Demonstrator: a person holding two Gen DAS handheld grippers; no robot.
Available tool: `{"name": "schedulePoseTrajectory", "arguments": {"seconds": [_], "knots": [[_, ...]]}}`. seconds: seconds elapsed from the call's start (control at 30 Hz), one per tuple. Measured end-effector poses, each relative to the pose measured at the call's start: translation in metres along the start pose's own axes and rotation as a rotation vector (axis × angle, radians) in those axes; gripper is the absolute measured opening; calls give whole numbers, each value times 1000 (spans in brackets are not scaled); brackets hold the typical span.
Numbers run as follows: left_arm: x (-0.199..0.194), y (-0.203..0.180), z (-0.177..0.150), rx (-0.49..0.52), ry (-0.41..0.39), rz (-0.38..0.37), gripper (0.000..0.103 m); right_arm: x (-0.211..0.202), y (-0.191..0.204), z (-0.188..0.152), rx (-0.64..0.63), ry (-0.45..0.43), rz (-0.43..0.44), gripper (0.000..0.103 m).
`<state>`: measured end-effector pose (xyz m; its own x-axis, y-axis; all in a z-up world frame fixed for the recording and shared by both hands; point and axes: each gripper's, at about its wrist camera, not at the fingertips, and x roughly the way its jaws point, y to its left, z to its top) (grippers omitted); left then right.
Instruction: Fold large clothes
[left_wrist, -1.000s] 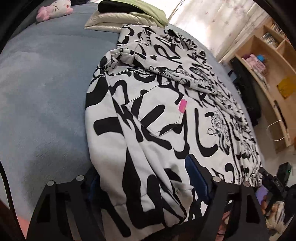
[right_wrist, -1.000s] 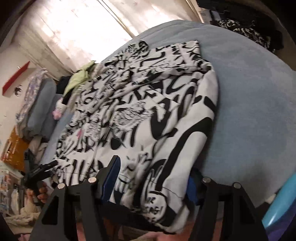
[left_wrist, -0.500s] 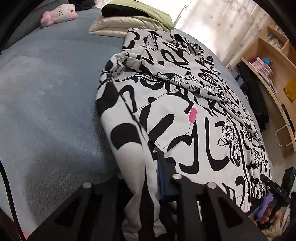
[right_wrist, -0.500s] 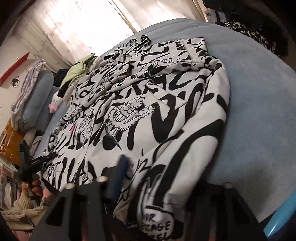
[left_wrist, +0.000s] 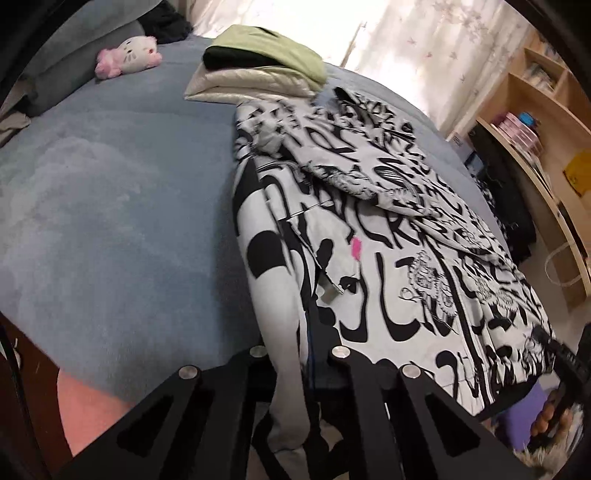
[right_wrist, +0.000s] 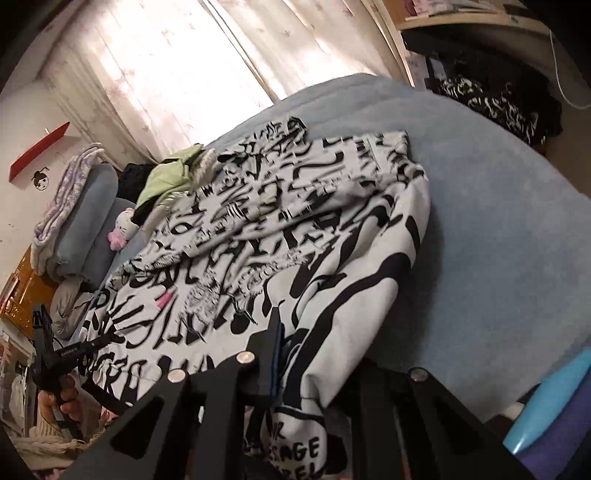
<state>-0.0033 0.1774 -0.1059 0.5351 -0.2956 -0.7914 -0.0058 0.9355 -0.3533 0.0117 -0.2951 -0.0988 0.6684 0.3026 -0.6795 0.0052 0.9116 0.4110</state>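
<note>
A large white garment with black graffiti print (left_wrist: 388, 229) lies spread on the blue bed cover (left_wrist: 110, 221), a small pink tag (left_wrist: 356, 248) on its front. My left gripper (left_wrist: 299, 347) is shut on the near hem at the garment's left side, and the cloth hangs bunched between its fingers. In the right wrist view the same garment (right_wrist: 295, 229) stretches away. My right gripper (right_wrist: 317, 362) is at the hem's other corner, its jaws closing with a thick fold of cloth pressed between them. Both corners are raised off the bed.
A folded stack of clothes (left_wrist: 258, 70) and a pink-and-white plush toy (left_wrist: 127, 55) lie at the bed's far end near pillows (right_wrist: 88, 221). Wooden shelves (left_wrist: 535, 129) stand to the right. A dark clothes heap (right_wrist: 498, 99) sits beyond the bed. A person's hand (right_wrist: 59, 398) holds the left tool.
Both grippers went from wide open around the hem to closed on it. Both have risen, lifting the hem corners so the cloth bunches and hangs.
</note>
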Motion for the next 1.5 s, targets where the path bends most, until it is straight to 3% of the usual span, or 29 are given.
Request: {"name": "schedulePoseTrajectory", "arguments": {"seconds": [0.23, 0.53, 0.8, 1.07, 1.13, 1.2, 1.23, 1.27, 1.4, 1.5], "knots": [[-37, -9, -1, 62, 19, -90, 2, -41, -1, 3, 0, 1, 20, 14], [-40, -5, 66, -41, -1, -249, 3, -48, 0, 34, 40, -18, 80, 14], [-17, -3, 128, -138, -47, -288, 3, -8, -16, 97, 218, -26, 166, 16], [63, -5, 218, -218, -38, -238, 9, 65, -29, 173, 334, -2, 114, 26], [87, -4, 237, -233, -9, -220, 18, 89, -32, 191, 354, 15, 91, 39], [112, 0, 254, -270, 14, -239, 47, 114, -37, 205, 378, 31, 69, 55], [125, 5, 265, -305, 11, -249, 70, 126, -41, 211, 401, 41, 66, 62], [133, 8, 271, -332, -2, -253, 79, 138, -46, 216, 429, 40, 68, 64], [159, 22, 292, -415, -22, -285, 80, 174, -62, 226, 515, 60, 113, 69], [171, 23, 298, -388, -14, -234, 80, 190, -65, 228, 508, 69, 99, 70]]}}
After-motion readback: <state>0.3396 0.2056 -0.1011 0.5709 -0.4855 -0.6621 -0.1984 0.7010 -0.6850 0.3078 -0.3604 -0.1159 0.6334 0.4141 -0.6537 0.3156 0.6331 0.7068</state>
